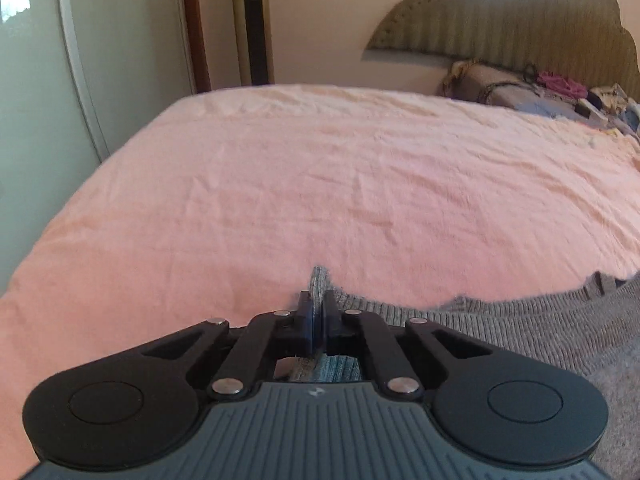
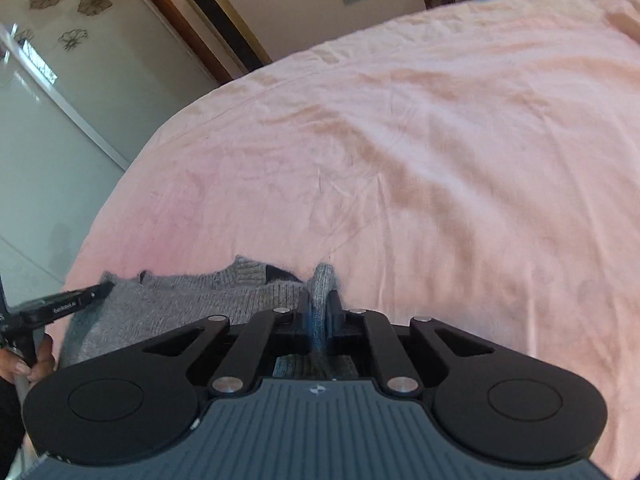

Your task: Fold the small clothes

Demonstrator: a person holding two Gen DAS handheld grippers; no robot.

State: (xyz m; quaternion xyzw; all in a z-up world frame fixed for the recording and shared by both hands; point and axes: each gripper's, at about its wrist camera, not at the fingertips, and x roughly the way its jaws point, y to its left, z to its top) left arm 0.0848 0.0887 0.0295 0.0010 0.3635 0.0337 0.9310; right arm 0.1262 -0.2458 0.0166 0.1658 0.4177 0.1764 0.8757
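I hold a grey knitted sweater (image 1: 500,328) by two points along its near edge, low over a bed covered with a pink sheet (image 1: 320,184). My left gripper (image 1: 319,312) has its jaws pressed nearly together on a pinch of the ribbed knit, and a small tuft of the fabric stands up just past the fingertips. From there the sweater spreads away to the right across the sheet, its edge rumpled.

My right gripper (image 2: 320,308) is likewise clamped narrow on a fold of the same sweater (image 2: 180,300), with a strip of grey knit rising between the fingers. In this view the garment lies to the left of the grip, and a dark patch shows at what may be its neck opening. At the far left edge of the right wrist view I can see the side of my left gripper (image 2: 60,304) and the fingers of my left hand (image 2: 38,360) around its handle.

There are no boxes or baskets in sight. At the head of the bed, against a padded olive headboard (image 1: 520,20), lies a loose heap of other clothes and bedding (image 1: 560,96), with something magenta on top; I cannot tell the pieces apart. A pale wardrobe door (image 2: 60,80) with flower motifs stands beside the bed.
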